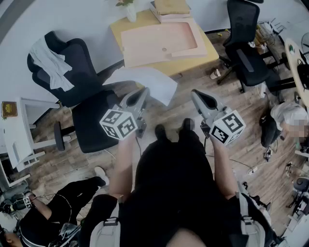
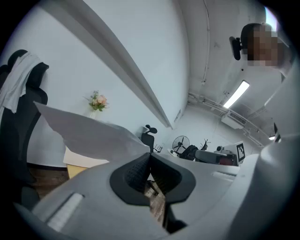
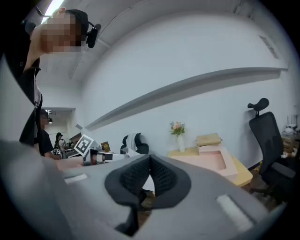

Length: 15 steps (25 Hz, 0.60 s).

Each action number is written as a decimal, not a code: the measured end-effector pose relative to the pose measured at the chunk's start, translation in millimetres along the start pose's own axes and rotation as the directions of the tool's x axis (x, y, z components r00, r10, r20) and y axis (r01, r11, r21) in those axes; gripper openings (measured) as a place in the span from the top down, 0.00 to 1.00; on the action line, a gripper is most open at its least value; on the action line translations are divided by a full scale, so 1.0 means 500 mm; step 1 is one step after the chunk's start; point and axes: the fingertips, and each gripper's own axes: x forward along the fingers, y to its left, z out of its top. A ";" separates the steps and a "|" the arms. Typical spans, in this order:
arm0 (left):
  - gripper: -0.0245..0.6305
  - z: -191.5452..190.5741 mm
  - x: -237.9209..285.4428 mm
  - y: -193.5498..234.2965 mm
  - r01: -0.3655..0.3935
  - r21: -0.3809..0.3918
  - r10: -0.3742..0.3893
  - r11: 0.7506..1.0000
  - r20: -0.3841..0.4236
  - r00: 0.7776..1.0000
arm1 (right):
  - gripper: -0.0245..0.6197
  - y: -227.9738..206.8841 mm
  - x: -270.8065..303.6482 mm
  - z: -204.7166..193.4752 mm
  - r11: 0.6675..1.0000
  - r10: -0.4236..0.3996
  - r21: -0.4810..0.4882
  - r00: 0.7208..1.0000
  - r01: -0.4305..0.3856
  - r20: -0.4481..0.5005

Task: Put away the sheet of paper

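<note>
A white sheet of paper [image 1: 140, 79] hangs in the air in front of a yellow table [image 1: 205, 50]. My left gripper [image 1: 144, 92] is shut on the sheet's near edge. In the left gripper view the paper [image 2: 89, 133] fans out to the left from the closed tips of my left gripper [image 2: 150, 153]. My right gripper [image 1: 195, 93] is held beside it at about the same height, jaws together, with nothing in them. In the right gripper view my right gripper [image 3: 150, 157] points toward the table [image 3: 243, 171], and the pads meet.
A pink tray [image 1: 161, 41] lies on the table, with a vase [image 1: 131, 10] and a stack of flat things [image 1: 170, 7] behind it. Black office chairs stand at the left [image 1: 79, 77] and the right [image 1: 244, 46]. People sit at the lower left [image 1: 53, 212] and far right [image 1: 289, 120].
</note>
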 end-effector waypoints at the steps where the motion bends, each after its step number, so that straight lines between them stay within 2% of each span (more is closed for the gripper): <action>1: 0.95 0.001 0.002 -0.001 0.002 0.001 -0.002 1.000 -0.001 1.000 | 0.96 0.000 0.000 0.000 1.000 0.001 -0.004 1.000 -0.001 -0.002; 9: 0.95 -0.009 0.020 -0.012 0.020 0.006 -0.020 1.000 -0.018 1.000 | 0.96 0.005 -0.011 -0.008 1.000 0.001 -0.019 1.000 -0.002 -0.009; 15: 0.95 -0.034 0.042 -0.023 0.028 -0.015 -0.028 1.000 -0.033 0.999 | 0.96 -0.014 -0.035 -0.021 0.997 0.003 0.074 1.000 -0.004 0.027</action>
